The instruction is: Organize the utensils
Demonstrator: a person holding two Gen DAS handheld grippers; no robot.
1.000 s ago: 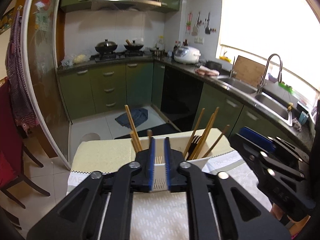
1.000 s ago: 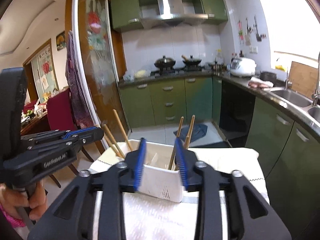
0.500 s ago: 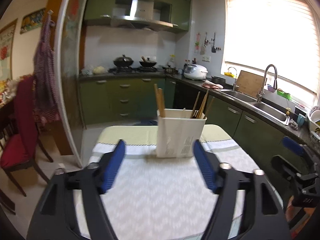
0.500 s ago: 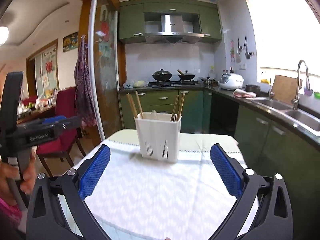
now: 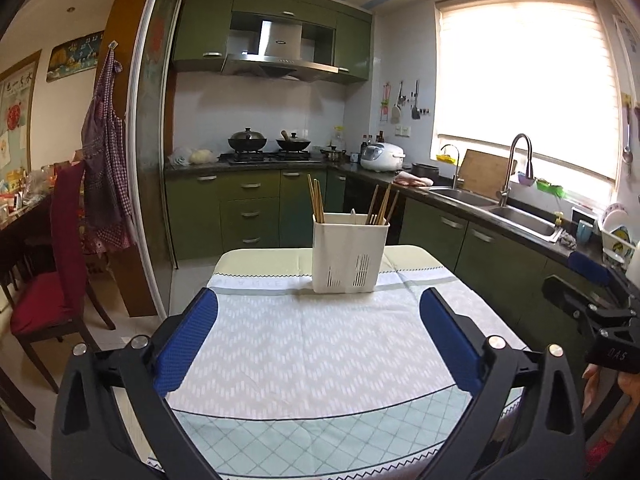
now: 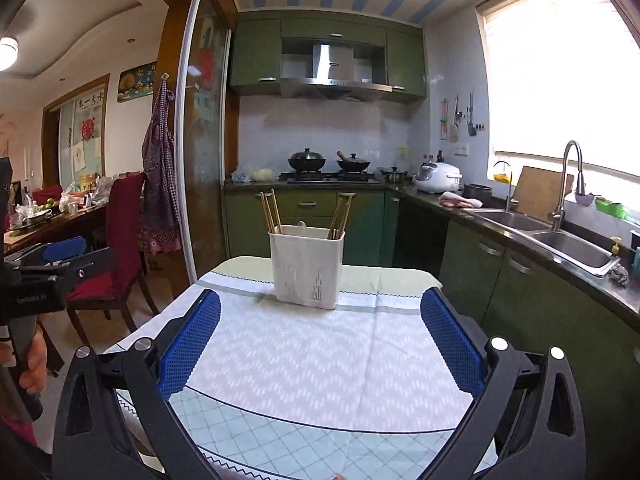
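A white utensil holder [image 5: 349,257] stands upright at the far end of the clothed table [image 5: 304,360]. It also shows in the right wrist view [image 6: 306,270]. Wooden chopsticks [image 5: 315,199] lean in its left part, more chopsticks [image 5: 382,203] in its right part, and a pale spoon tip [image 5: 353,213] shows between. My left gripper [image 5: 318,332] is open and empty, well back from the holder. My right gripper [image 6: 320,330] is open and empty, also well back. Each gripper shows at the edge of the other's view.
A red chair [image 5: 48,280] stands left of the table. Green cabinets and a counter with a sink [image 5: 516,216] run along the right. A stove with pots [image 5: 264,146] is at the back. A dining table with clutter [image 6: 44,216] is at far left.
Both grippers have opened wide and pulled back from the holder, which now stands alone at the far end of the table. Both views have risen and levelled.
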